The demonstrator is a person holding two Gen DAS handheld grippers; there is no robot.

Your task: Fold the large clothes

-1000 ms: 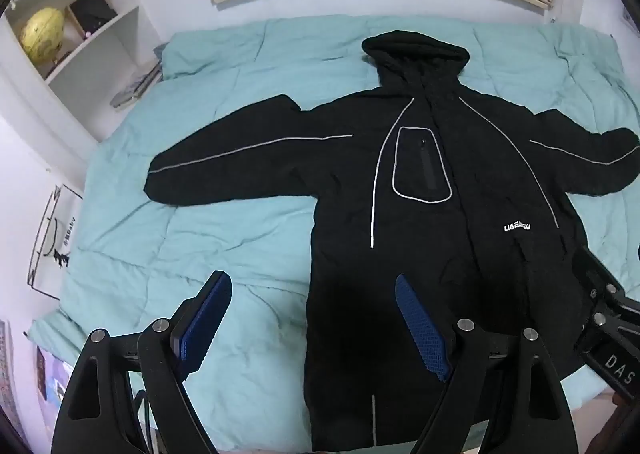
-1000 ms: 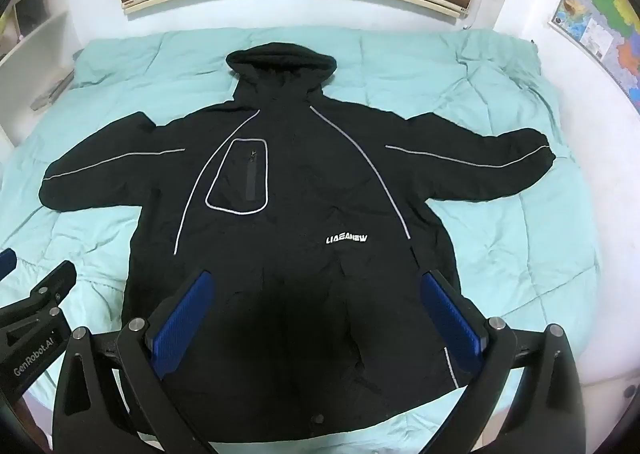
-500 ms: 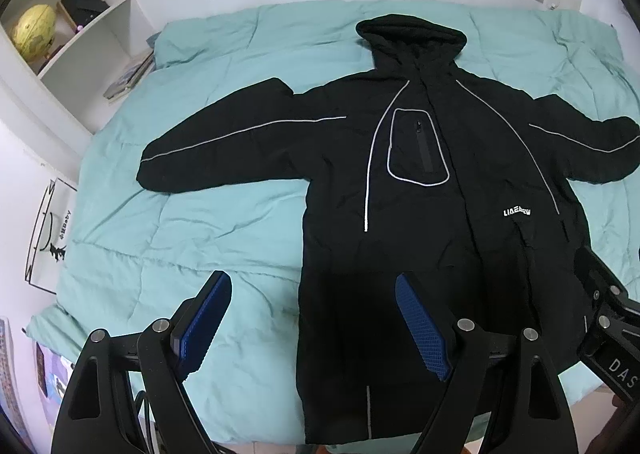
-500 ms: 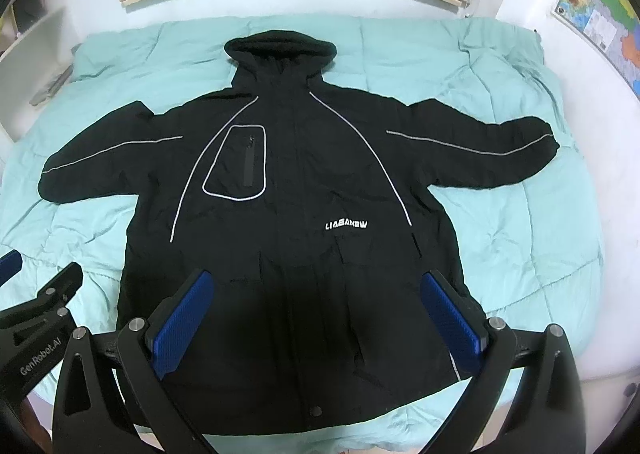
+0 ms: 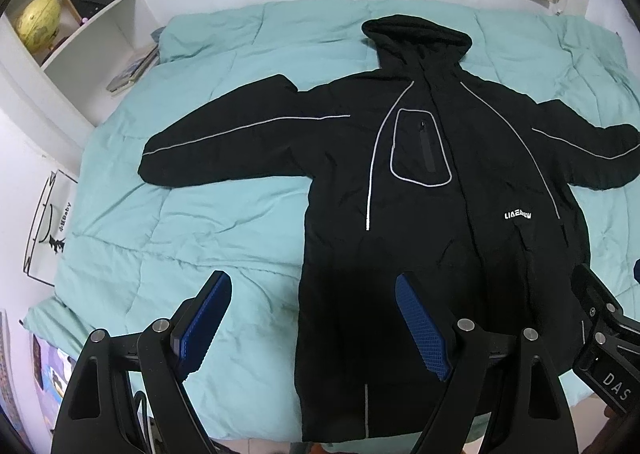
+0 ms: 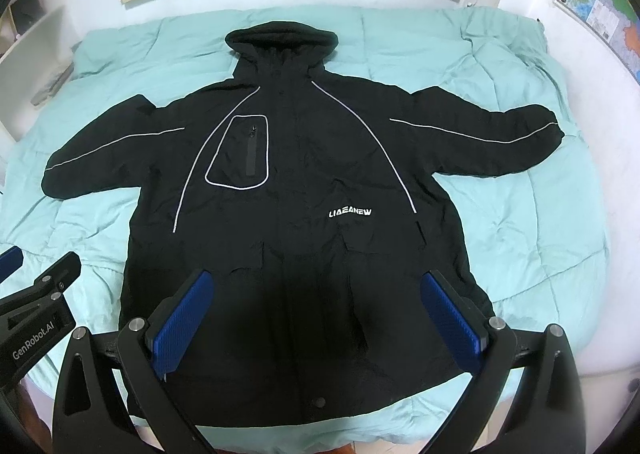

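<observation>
A large black hooded jacket [image 5: 432, 221] with grey piping and a white logo lies flat, front up, sleeves spread, on a teal quilt [image 5: 168, 238]. It also fills the right wrist view [image 6: 304, 213]. My left gripper [image 5: 312, 318] is open and empty, held above the jacket's lower left hem and the quilt. My right gripper [image 6: 316, 318] is open and empty, held above the jacket's lower hem. Each gripper shows at the edge of the other's view.
A white shelf unit [image 5: 84, 25] with a yellow globe [image 5: 38, 19] stands left of the bed. Books [image 5: 132, 71] lie beside the quilt's far left corner. A map [image 6: 600, 9] hangs on the right wall. The bed's near edge [image 6: 400, 426] is just under the grippers.
Both grippers have pulled back and up from the jacket, so more of the hem and near bed edge shows. The jaws stayed open. The jacket has not moved.
</observation>
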